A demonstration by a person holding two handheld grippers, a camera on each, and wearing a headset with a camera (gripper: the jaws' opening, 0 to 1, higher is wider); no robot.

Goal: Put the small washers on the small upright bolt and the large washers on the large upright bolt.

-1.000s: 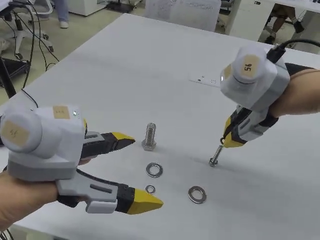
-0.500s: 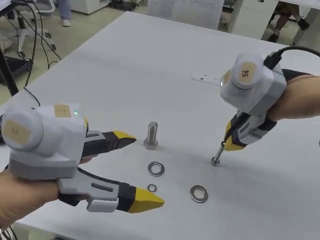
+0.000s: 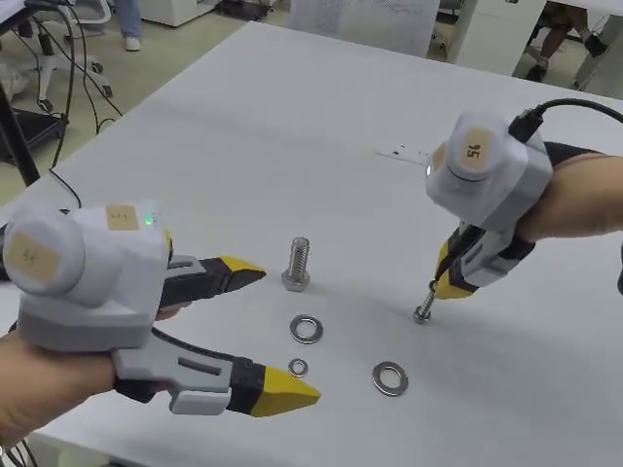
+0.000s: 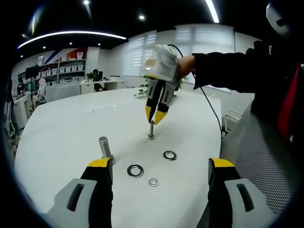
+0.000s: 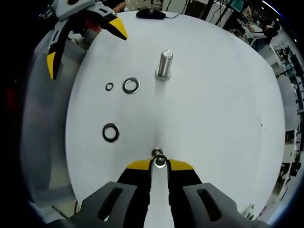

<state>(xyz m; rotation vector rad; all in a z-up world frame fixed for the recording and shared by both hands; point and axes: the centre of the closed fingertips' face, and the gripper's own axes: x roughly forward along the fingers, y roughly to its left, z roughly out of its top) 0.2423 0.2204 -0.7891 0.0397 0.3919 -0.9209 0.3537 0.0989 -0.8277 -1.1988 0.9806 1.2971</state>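
The large bolt (image 3: 297, 264) (image 4: 105, 148) (image 5: 164, 65) stands upright on its head on the white table (image 3: 243, 146), and nothing touches it.

In the head view, 1 large washer (image 3: 306, 329) (image 4: 135, 170) (image 5: 131, 85) lies flat just in front of the large bolt, on the person's side and clear of it. The small washer (image 3: 298, 368) (image 4: 153, 182) (image 5: 109, 86) lies a little nearer to the person than that. A 2nd large washer (image 3: 390, 378) (image 4: 169, 155) (image 5: 110, 132) lies further from the large bolt, off toward the person's right, apart from the other 2.

The small bolt (image 3: 425, 307) (image 4: 151, 130) (image 5: 159, 159) is well to the right of the large bolt. Its head rests on the table and its shank leans a little in the head view.

The right gripper (image 3: 450, 287) (image 4: 156, 118) (image 5: 160, 165) comes down over the small bolt. Its 2 yellow-tipped jaws are drawn almost together on the bolt's upper end. In the right gripper view a round bit of metal sits pinched between the tips.

The left gripper (image 3: 284, 334) (image 4: 160, 164) (image 5: 85, 50) hangs to the left of the large bolt, on the person's side. Its jaws are spread wide with nothing between them. 1 tip points toward the large bolt from the left without touching it. The other is beside the small washer. From where the head camera looks, the nearer large washer and the small washer lie in the gap the jaws frame.
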